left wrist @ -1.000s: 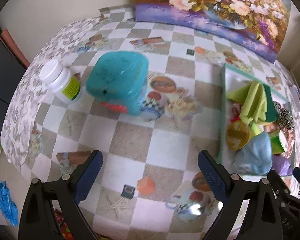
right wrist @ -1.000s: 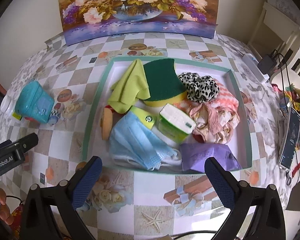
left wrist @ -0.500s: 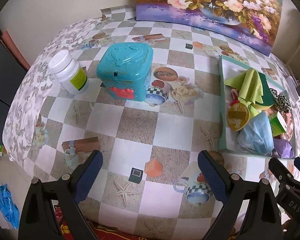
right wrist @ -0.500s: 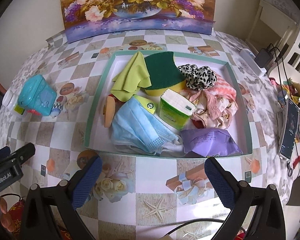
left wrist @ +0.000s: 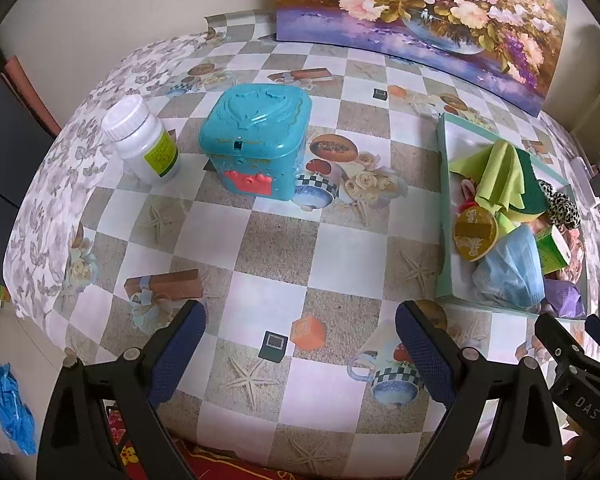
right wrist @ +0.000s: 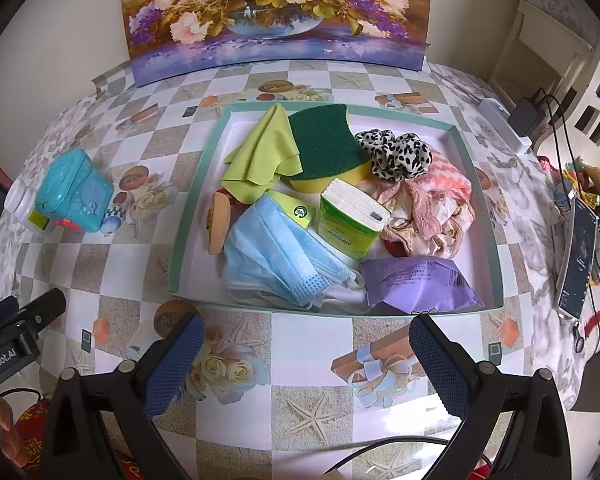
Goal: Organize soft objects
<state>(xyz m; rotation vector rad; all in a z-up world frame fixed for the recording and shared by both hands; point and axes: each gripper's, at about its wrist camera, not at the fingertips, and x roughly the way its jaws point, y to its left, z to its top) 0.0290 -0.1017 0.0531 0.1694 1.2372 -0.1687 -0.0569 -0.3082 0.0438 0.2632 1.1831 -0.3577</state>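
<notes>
Both grippers are held above the near edge of the desk, empty. The left gripper has its fingers spread wide with nothing between them; the right gripper likewise has its fingers spread, pinching nothing.

The soft objects are piled in the shallow tray, taken here as landmark. Inside it: a blue face mask at the near left, a purple packet at the near right, a tissue pack at the centre, a green-and-yellow sponge and a lime cloth at the far side, a spotted scrunchie at the far right, crumpled pink fabric on the right. A teal box and a white bottle stand well left of the tray.

Handling, judged: all items are expected to be light and compliant. The mask and cloths would likely drape and drag neighbours along; a pinch on a raised fold is advised. The sponge should compress; it is best taken across its thickness. The packet film looks slippery; an edge seam is preferred. Nothing appears fragile.
</notes>
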